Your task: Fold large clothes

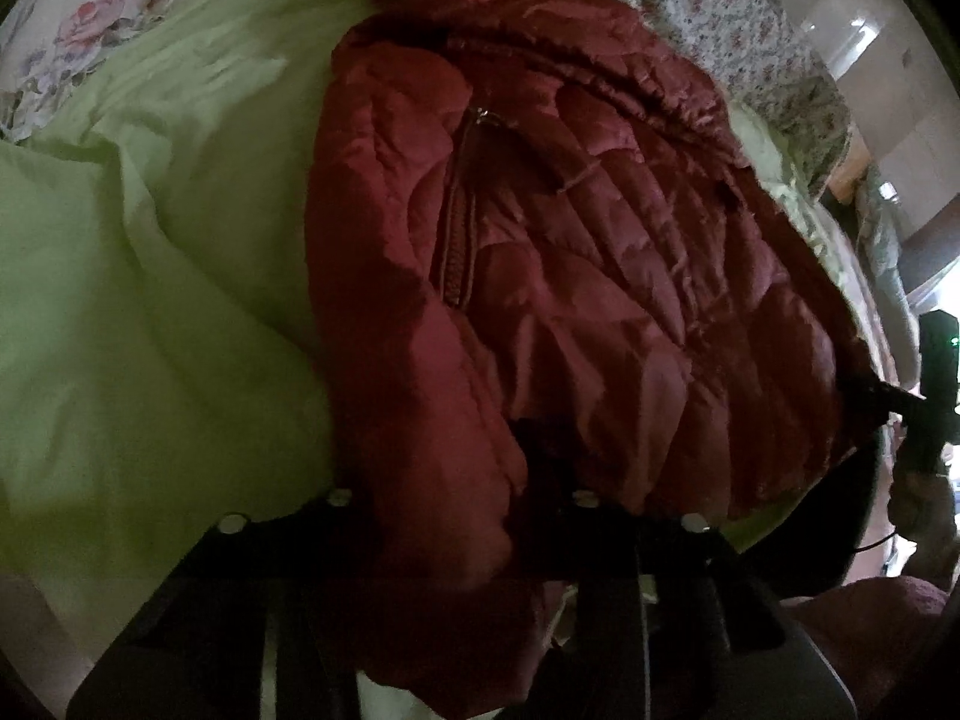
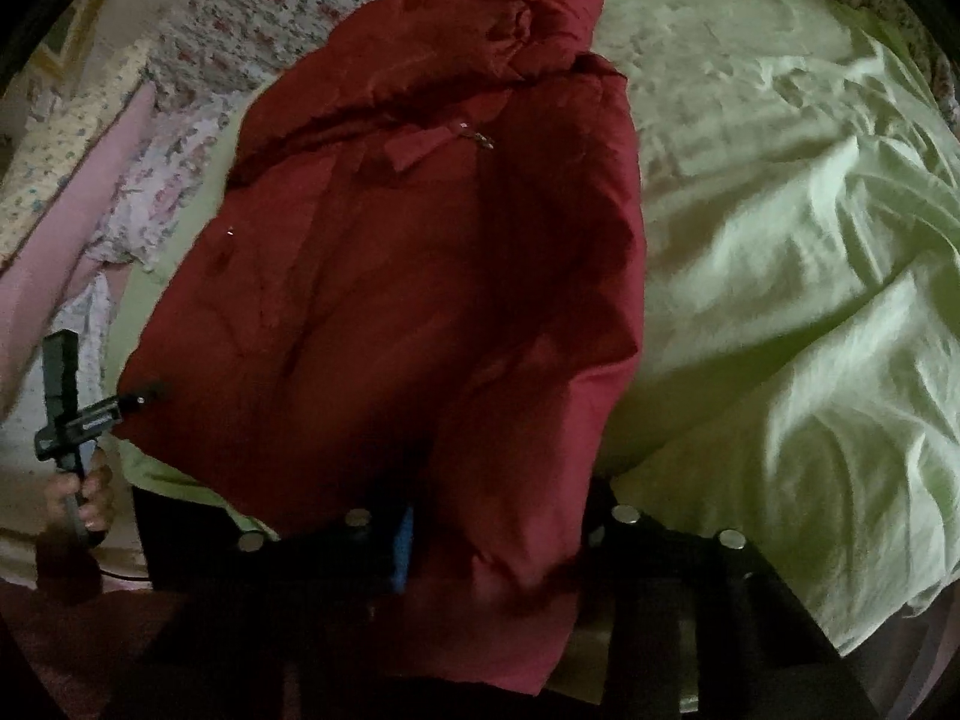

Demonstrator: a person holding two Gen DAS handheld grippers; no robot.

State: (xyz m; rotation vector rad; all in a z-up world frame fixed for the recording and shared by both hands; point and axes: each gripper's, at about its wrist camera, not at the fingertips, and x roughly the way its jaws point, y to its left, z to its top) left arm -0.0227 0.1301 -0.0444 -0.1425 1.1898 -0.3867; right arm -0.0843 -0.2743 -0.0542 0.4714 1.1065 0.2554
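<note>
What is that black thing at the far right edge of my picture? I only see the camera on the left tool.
Observer: That is the right tool. Its own camera shows the lower edge of the red jacket pinched between its fingers.
Operator: Who holds my tool? I can't see behind it.
Observer: A hand grips the handle of the left tool, whose tips clamp the jacket's corner.
Operator: What lies beyond the jacket on the side away from my tool?
Observer: A wide, crumpled green sheet.
</note>
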